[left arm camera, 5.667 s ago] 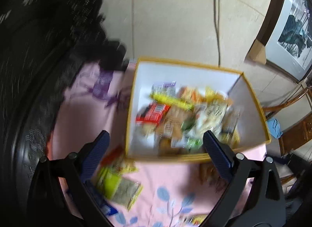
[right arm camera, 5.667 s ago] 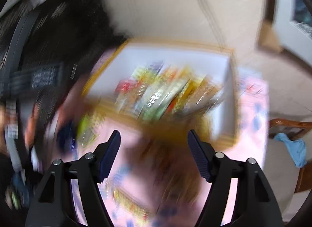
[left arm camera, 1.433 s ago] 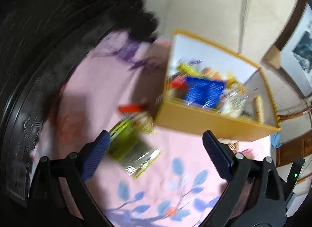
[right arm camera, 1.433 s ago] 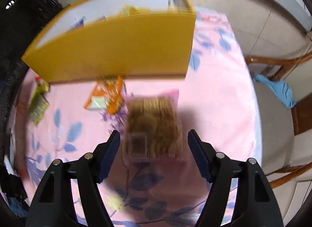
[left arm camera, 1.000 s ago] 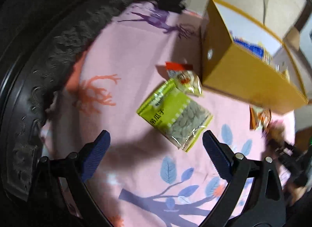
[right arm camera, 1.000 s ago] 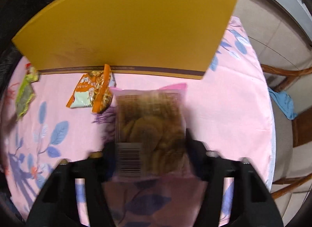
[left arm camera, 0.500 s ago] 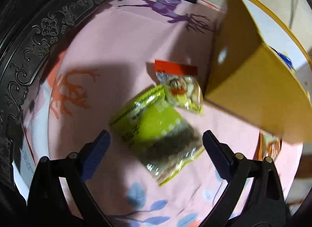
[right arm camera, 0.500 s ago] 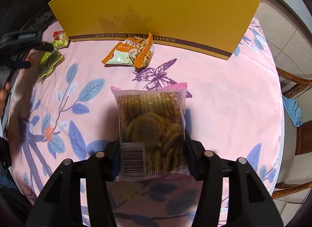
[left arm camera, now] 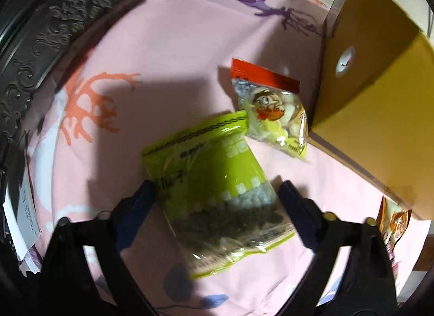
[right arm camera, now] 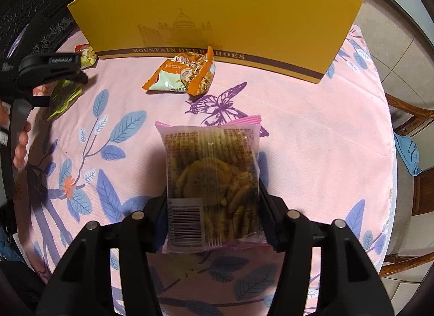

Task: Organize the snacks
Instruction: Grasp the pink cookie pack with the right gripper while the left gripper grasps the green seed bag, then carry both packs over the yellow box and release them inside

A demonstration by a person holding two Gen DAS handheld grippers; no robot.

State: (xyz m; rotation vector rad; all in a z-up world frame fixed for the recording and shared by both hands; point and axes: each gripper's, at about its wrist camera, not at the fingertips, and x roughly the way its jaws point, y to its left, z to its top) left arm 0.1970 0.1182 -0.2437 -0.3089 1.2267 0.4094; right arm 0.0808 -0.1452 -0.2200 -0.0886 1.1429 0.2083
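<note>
My right gripper [right arm camera: 213,202] is shut on a clear pink-edged cracker packet [right arm camera: 211,177] and holds it above the pink cloth. My left gripper [left arm camera: 217,191] is open, its fingers on either side of a green seed packet [left arm camera: 211,180] lying on the cloth; it also shows in the right wrist view [right arm camera: 63,94]. A red-topped cartoon snack bag [left arm camera: 271,109] lies against the yellow shoe box [left arm camera: 379,93]. An orange snack bag [right arm camera: 184,75] lies in front of the box [right arm camera: 217,9].
The round table has a pink floral cloth [right arm camera: 312,131]. A dark carved rim [left arm camera: 54,31] runs along the left. A wooden chair with a blue cloth [right arm camera: 407,153] stands to the right. Tiled floor lies beyond the table.
My left gripper has come down around the green packet. My right gripper has closed on the cracker packet and drawn back from the box with it.
</note>
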